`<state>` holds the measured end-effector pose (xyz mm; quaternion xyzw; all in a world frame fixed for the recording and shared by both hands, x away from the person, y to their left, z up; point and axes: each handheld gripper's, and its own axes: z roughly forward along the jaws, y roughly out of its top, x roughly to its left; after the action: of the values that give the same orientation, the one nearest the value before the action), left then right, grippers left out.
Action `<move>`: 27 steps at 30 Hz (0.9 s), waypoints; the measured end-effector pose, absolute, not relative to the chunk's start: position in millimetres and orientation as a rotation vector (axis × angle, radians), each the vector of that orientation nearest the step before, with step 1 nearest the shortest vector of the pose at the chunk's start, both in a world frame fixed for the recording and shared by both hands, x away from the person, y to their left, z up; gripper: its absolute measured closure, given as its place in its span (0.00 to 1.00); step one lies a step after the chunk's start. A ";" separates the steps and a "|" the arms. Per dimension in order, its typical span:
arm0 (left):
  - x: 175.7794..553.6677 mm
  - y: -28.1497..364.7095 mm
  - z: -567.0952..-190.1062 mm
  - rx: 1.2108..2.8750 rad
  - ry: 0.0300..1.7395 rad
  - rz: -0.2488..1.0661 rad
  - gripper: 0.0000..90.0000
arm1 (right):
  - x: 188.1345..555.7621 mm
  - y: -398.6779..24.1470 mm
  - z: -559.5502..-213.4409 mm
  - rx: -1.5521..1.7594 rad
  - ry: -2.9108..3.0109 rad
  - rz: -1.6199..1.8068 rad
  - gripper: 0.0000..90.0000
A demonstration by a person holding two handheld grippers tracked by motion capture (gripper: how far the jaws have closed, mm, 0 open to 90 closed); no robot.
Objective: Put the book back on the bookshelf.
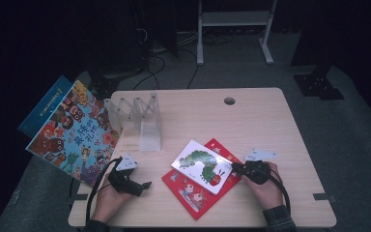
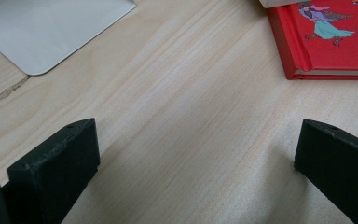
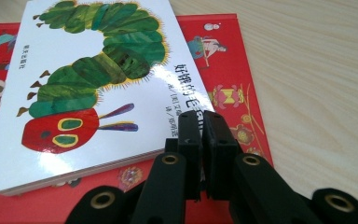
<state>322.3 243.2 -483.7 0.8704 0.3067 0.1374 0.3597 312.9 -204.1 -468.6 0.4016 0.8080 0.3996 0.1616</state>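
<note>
In the high view the right gripper (image 1: 237, 168) sits at lower right of centre, touching the near corner of the white caterpillar book (image 1: 202, 166), which lies askew on the red book (image 1: 193, 193) in the lower middle of the table (image 1: 270, 121); its own view shows the jaws pressed together at that corner of the book (image 3: 88, 88), with seemingly nothing between them, though the angle is tight; the left gripper (image 1: 145, 185) rests at lower left, jaws spread wide over bare wood, holding nothing; a clear stand (image 1: 149, 123) stands at upper left.
</note>
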 end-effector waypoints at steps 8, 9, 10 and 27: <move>322.3 243.3 -483.6 2.244 0.791 0.354 0.00 | 306.0 -202.1 -462.2 1.118 2.297 1.187 0.92; 322.3 243.3 -483.7 2.244 0.791 0.354 0.00 | 302.2 -201.2 -460.6 1.113 2.302 1.198 0.92; 322.3 243.2 -483.7 2.244 0.791 0.354 0.00 | 299.9 -200.5 -459.7 1.107 2.306 1.208 0.91; 322.3 243.3 -483.7 2.244 0.791 0.355 0.00 | 257.6 -168.9 -461.2 0.965 2.432 1.339 0.91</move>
<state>322.3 243.3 -483.7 0.8704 0.3067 0.1375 0.3597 257.6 -168.9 -461.2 0.3267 0.8231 0.4533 0.1012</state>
